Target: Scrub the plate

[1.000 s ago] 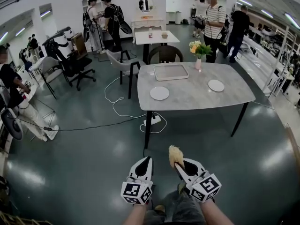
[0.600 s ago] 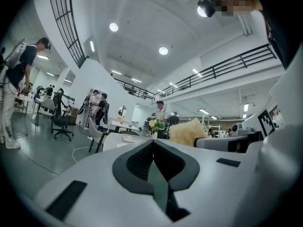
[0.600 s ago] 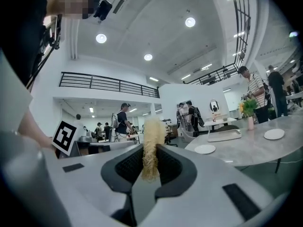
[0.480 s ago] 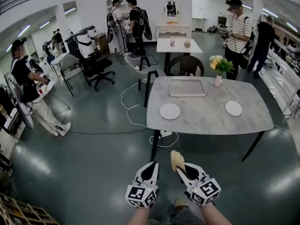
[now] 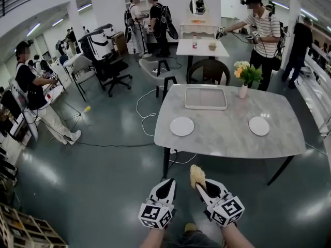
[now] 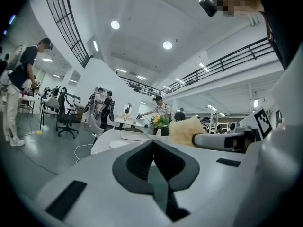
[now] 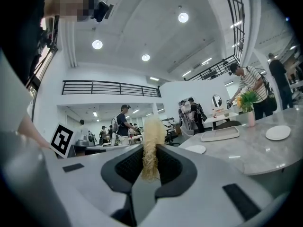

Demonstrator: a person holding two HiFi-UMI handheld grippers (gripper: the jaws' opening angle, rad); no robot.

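Two white plates lie on the grey marble table [image 5: 227,138]: one plate [image 5: 182,126] near its left edge, the other plate [image 5: 259,125] at the right. My right gripper [image 5: 196,182] is shut on a yellow fibrous scrubber [image 5: 196,175], whose tuft [image 7: 151,148] sticks up between the jaws. My left gripper [image 5: 166,185] is shut with nothing in it. Both hang low in front of me, short of the table's near edge. In the right gripper view the nearer plate [image 7: 195,149] and the far plate [image 7: 278,132] both show.
A white rectangular tray [image 5: 205,98] and a vase of flowers [image 5: 244,76] stand at the table's far side. A dark chair [image 5: 209,71] sits behind it, a cable [image 5: 145,112] trails on the floor, and several people stand around the room.
The view has moved closer to the table and turned a little left. Both grippers keep their places, the right one still shut on the scrubber.
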